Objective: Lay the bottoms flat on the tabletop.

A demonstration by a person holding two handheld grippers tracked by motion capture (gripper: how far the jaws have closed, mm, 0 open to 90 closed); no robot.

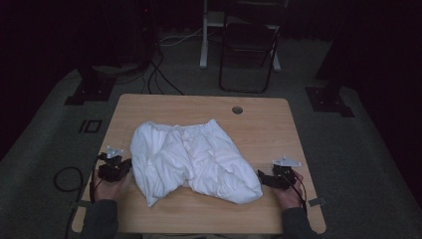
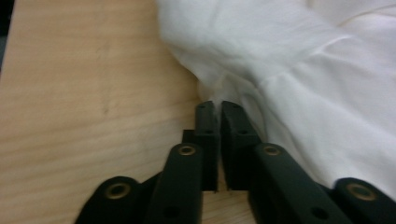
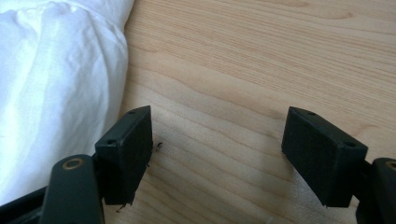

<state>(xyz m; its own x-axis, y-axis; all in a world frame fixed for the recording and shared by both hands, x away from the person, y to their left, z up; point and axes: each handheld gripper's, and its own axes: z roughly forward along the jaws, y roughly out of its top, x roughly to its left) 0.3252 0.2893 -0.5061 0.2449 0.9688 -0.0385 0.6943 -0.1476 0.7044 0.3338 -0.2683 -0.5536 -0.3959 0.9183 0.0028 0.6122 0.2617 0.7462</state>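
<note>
A white garment (image 1: pixel 191 159), crumpled and bunched, is spread over the middle of the tabletop (image 1: pixel 259 124), reaching closer to the near edge than to the far one. Its folds run unevenly; a gathered band is seen near its far side. A small round hole (image 1: pixel 237 110) is set in the tabletop near the far edge, well apart from the cloth.

The left gripper (image 1: pixel 124 167) is held near the left edge of the tabletop, at the garment's left margin. In the left gripper view the left gripper (image 2: pixel 218 106) is seen with its jaws nearly pressed together, only a thin slit left between them, and the tips are met by a pinched ridge of the garment (image 2: pixel 299 70). Whether cloth is actually clamped in the slit cannot be told; a wisp of white appears right at the tips. The wood beside the jaws is bare.

The right gripper (image 1: pixel 263 178) is held near the right edge, toward the near right corner, just beside the garment's right lower lobe. In the right gripper view the right gripper (image 3: pixel 217 135) is seen with jaws spread wide over bare wood, nothing between them. The garment (image 3: pixel 56 84) lies just beside one jaw, apart from it by a narrow strip of wood.

A hand is seen behind each gripper at the near edge.
</note>
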